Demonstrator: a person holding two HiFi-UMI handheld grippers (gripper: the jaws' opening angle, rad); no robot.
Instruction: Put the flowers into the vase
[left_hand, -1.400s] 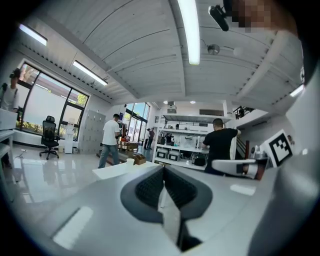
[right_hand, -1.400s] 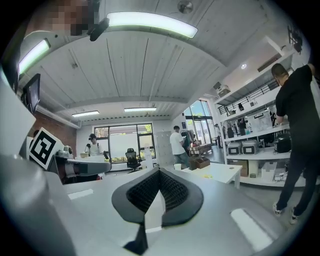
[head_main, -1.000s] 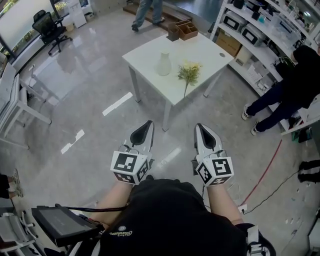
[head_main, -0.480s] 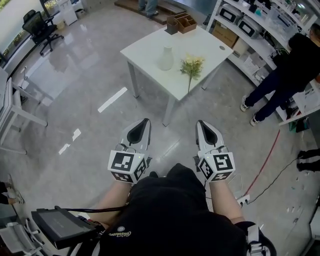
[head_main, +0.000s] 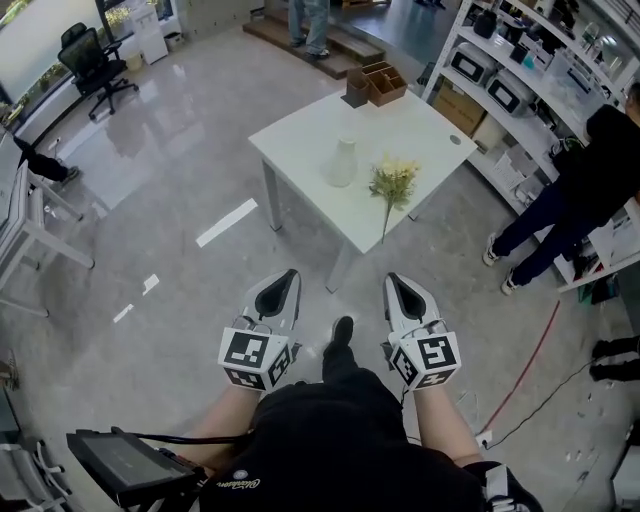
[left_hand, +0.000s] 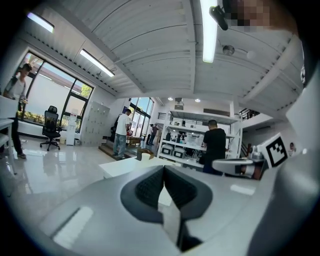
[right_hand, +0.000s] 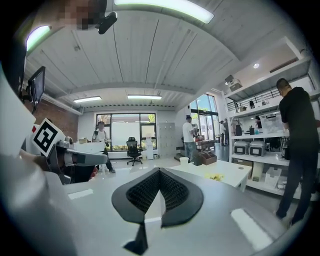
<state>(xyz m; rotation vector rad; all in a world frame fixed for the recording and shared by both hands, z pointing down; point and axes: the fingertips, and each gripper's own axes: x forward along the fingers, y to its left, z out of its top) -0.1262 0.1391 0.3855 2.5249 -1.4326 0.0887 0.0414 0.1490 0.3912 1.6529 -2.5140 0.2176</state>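
A white vase (head_main: 342, 163) stands upright on the white table (head_main: 300, 135) ahead of me. To its right a bunch of pale yellow flowers (head_main: 392, 185) lies on the table, its stem pointing toward the near edge. My left gripper (head_main: 286, 275) and right gripper (head_main: 392, 280) hang side by side over the floor, well short of the table, both shut and empty. In the right gripper view the vase (right_hand: 184, 160) and flowers (right_hand: 216, 176) show small on the distant table (right_hand: 230, 172). The left gripper view shows the table (left_hand: 122, 166) beyond the closed jaws.
A brown wooden organiser (head_main: 375, 83) sits at the table's far corner. A person in black (head_main: 590, 180) stands at shelving (head_main: 520, 70) on the right; another person (head_main: 308, 22) stands beyond the table. An office chair (head_main: 95, 62) is far left. A red cable (head_main: 530, 335) crosses the floor.
I have walked closer to the table; it looms nearer in the head view. Both grippers stayed shut and side by side, sinking slightly in the picture.
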